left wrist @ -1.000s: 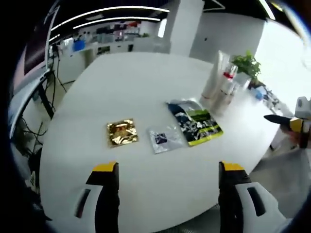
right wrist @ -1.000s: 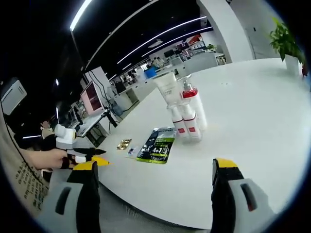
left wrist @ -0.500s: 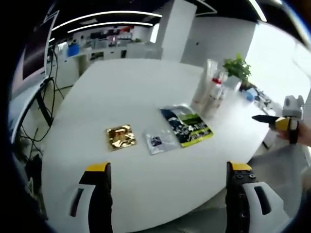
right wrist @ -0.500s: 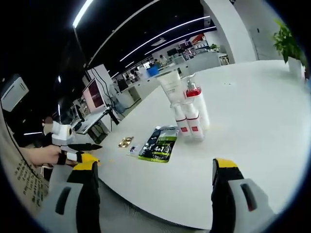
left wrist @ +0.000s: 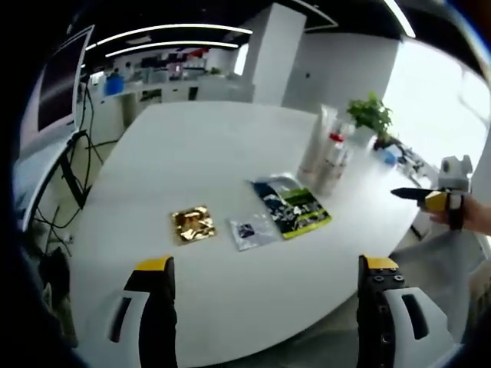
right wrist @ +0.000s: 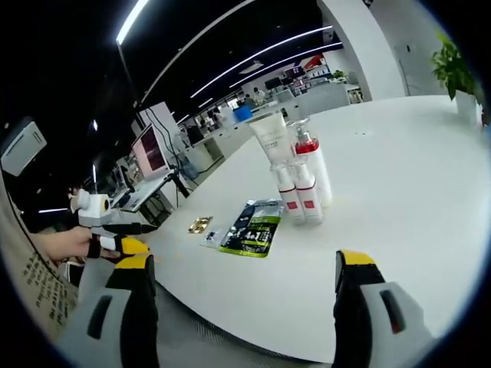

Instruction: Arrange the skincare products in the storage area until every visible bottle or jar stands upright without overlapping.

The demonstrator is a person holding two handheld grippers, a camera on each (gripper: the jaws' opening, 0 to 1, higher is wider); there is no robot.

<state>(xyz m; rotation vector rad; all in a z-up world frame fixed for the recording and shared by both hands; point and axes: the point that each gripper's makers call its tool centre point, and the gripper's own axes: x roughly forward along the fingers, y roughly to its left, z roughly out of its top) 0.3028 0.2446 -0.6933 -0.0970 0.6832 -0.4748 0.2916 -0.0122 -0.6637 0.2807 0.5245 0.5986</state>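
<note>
A cluster of white bottles and a tube with red caps and labels (right wrist: 295,176) stands upright on the white round table (right wrist: 399,169); in the left gripper view the cluster (left wrist: 326,157) is at the far right. A green and black sachet (left wrist: 291,207), a small clear sachet (left wrist: 248,230) and a gold sachet (left wrist: 192,223) lie flat in a row. My left gripper (left wrist: 268,307) is open and empty, short of the table's near edge. My right gripper (right wrist: 242,299) is open and empty, back from the bottles. The left gripper (right wrist: 115,238) comes in from the left, and the right gripper (left wrist: 433,201) from the right.
A potted plant (left wrist: 368,115) stands beyond the bottles, also seen as a plant (right wrist: 453,69) at the far right. Desks with monitors (right wrist: 149,157) and cables stand past the table. A hand (right wrist: 65,245) holds the left gripper.
The left gripper view has pulled back and shifted, so the table's things look smaller and further off. The right gripper view has hardly moved. Nothing on the table has moved.
</note>
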